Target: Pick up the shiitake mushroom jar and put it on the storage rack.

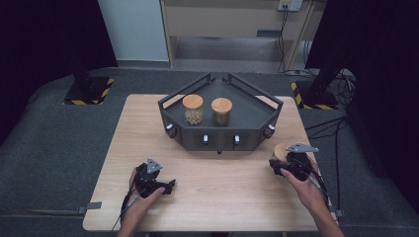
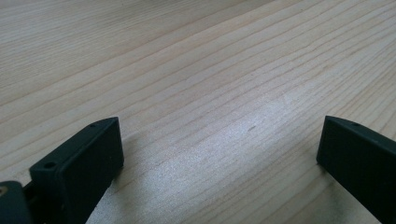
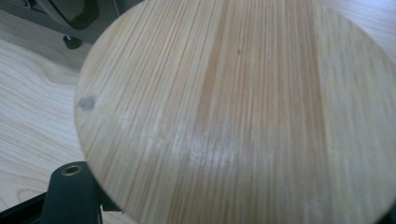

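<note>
Jars: three in all, each with a round bamboo lid; two stand in the tray, one is at the right gripper.
Held jar [image 1: 279, 152]: near the right edge of the table, just in front of the tray's right corner, caught by the right gripper [image 1: 282, 162].
Held jar's lid [image 3: 243, 112]: in the right gripper view it is a broad bamboo disc seen face-on, its grain running from near to far.
Held jar's axis: upright as far as the high view shows, lid on top; its body is hidden behind the gripper, so any tilt cannot be told.
Right gripper's jaws: drawn in against the jar, one black jaw showing at the lid's lower left edge.
Left gripper [image 1: 168, 186]: rests at the near left of the table [image 1: 222, 187], well apart from the jars.
Left gripper's jaws: spread wide over bare wood, nothing between them.
Tray [image 1: 257, 118]: one, dark, angular, railed, at the far middle of the table.
Jars in tray: the left one [image 1: 193, 109] holds pale round pieces, the right one [image 1: 221, 112] darker contents; they stand side by side, close but apart.
Hands: two, one on each gripper.
</note>
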Motion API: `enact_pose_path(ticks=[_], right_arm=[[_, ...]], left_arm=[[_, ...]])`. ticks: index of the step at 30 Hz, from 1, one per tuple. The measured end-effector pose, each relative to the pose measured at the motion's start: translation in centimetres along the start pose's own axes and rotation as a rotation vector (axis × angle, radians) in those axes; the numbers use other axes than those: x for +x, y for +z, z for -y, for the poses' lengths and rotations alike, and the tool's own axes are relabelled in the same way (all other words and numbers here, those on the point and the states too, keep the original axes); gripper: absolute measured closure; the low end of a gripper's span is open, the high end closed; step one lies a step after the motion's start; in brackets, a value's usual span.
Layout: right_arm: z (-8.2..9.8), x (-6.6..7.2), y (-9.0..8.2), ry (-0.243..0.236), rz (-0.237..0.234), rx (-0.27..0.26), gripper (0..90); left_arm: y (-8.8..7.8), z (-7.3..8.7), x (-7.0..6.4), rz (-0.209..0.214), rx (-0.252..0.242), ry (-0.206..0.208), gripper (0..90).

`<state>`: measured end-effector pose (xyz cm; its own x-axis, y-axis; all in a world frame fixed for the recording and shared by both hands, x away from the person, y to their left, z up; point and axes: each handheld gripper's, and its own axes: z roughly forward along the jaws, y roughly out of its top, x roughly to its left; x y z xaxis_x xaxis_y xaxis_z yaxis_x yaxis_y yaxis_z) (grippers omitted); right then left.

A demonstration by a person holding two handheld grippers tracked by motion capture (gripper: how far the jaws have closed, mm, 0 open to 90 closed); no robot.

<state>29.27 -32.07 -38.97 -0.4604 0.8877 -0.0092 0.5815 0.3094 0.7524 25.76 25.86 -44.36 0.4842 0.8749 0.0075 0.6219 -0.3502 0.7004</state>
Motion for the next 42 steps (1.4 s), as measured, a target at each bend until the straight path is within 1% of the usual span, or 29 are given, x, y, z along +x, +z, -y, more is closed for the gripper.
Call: enact_pose_path(ticks=[12, 23, 25, 30, 37, 42], right_arm=[[-1.3, 0.5, -1.0, -0.028, -0.012, -0.007, 25.6], [-2.5, 1.3, -1.7, -0.063, -0.018, 0.003, 25.6], [-2.8, 1.2, -1.9, -0.059, -0.023, 0.004, 25.6], [-3.4, 1.3, -2.4, -0.067, -0.018, 0.004, 25.6], [-3.8, 1.1, -3.1, -0.050, -0.023, -0.006, 25.6], [-4.3, 1.1, -3.4, -0.054, -0.020, -0.009, 25.6]], left_arm=[[0.0, 0.0, 0.0, -0.001, 0.000, -0.001, 0.0], [0.0, 0.0, 0.0, 0.000, 0.001, -0.001, 0.0], [0.0, 0.0, 0.0, 0.000, 0.001, 0.000, 0.0], [0.0, 0.0, 0.0, 0.000, 0.001, 0.000, 0.0], [0.0, 0.0, 0.0, 0.000, 0.001, 0.000, 0.0], [0.0, 0.0, 0.0, 0.000, 0.001, 0.000, 0.0]])
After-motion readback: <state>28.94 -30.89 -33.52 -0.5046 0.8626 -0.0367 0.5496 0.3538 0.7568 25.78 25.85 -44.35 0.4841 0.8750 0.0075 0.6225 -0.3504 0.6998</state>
